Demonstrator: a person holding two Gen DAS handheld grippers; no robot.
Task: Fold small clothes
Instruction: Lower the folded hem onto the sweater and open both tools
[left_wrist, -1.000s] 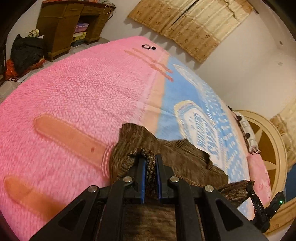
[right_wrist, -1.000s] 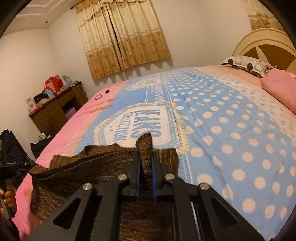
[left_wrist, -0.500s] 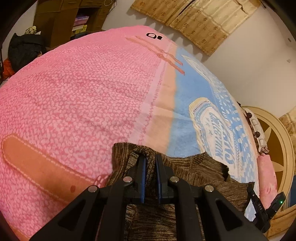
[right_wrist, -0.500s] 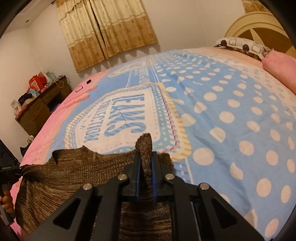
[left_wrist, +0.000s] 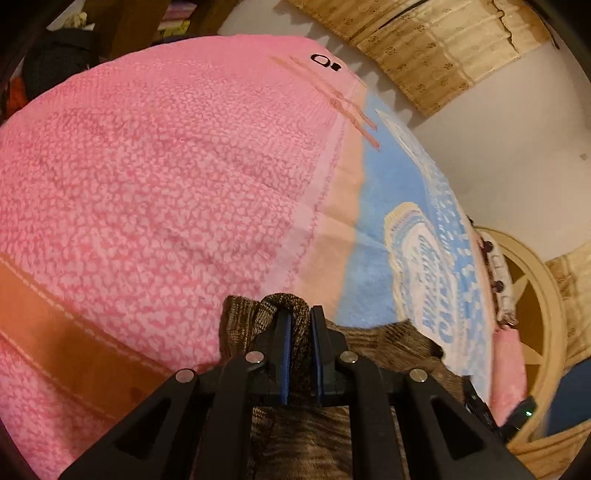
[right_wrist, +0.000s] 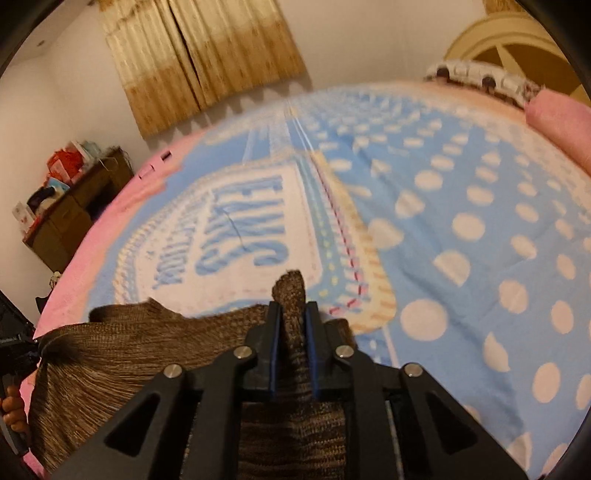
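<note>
A brown knitted garment (left_wrist: 391, 339) hangs stretched between my two grippers, low over the bed. My left gripper (left_wrist: 299, 317) is shut on a bunched corner of it, above the pink part of the blanket (left_wrist: 147, 184). In the right wrist view the garment (right_wrist: 129, 350) spreads away to the left. My right gripper (right_wrist: 291, 310) has another corner standing up between its pads, which still touch the cloth while the jaws are opening. That corner sits over the blue dotted part of the blanket (right_wrist: 461, 221). The left gripper with a hand on it shows at the edge (right_wrist: 14, 354).
A round cream headboard (left_wrist: 546, 295), a patterned pillow (right_wrist: 480, 79) and a pink pillow (right_wrist: 561, 118) lie at the bed's head. A wooden desk (right_wrist: 74, 214) with clutter stands beyond the foot. A small black object (left_wrist: 325, 61) lies on the far blanket edge.
Both grippers have sunk and moved forward over the blanket, carrying the garment closer to the bed. The gap between the right gripper's pads looks slightly wider.
</note>
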